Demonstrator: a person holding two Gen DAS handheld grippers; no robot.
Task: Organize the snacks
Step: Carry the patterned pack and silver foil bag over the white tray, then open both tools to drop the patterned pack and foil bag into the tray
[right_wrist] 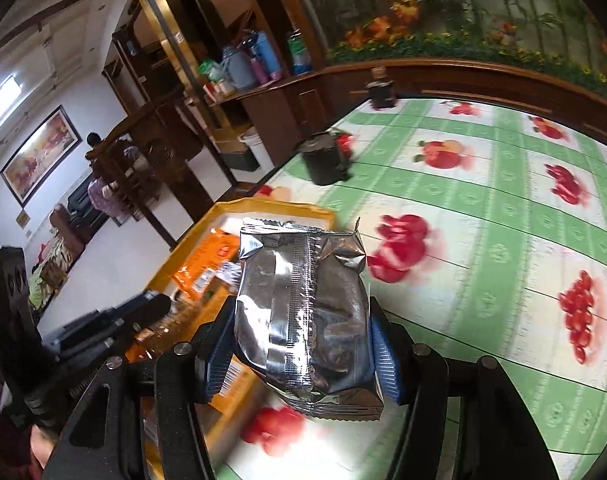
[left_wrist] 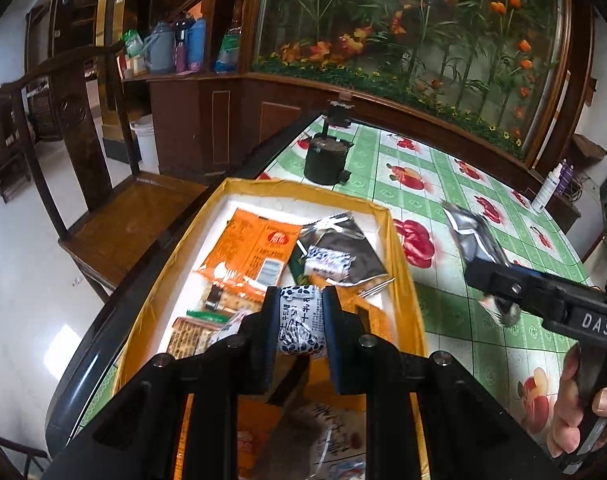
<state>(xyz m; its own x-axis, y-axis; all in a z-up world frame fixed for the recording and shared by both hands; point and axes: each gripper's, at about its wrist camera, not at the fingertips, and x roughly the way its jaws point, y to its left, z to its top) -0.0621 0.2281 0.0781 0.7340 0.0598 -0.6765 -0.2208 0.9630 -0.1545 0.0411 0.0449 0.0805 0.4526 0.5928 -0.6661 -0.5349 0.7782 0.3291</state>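
Left tool [left_wrist: 299, 322] clamped on a small blue-and-white wrapped snack [left_wrist: 300, 320], held above the yellow tray [left_wrist: 401, 248] of packets. Right tool [right_wrist: 303, 354] grips a silver foil bag [right_wrist: 303, 320] over the fruit-print table [right_wrist: 483, 200], beside the tray.

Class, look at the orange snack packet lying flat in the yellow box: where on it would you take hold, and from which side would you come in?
Grip the orange packet by its far short edge, coming from above with fingers tilted. It lies flat on the box floor, so a thin edge is the only pinchable part; its near end is overlapped by other snacks and the silver wrapper lies beside it.
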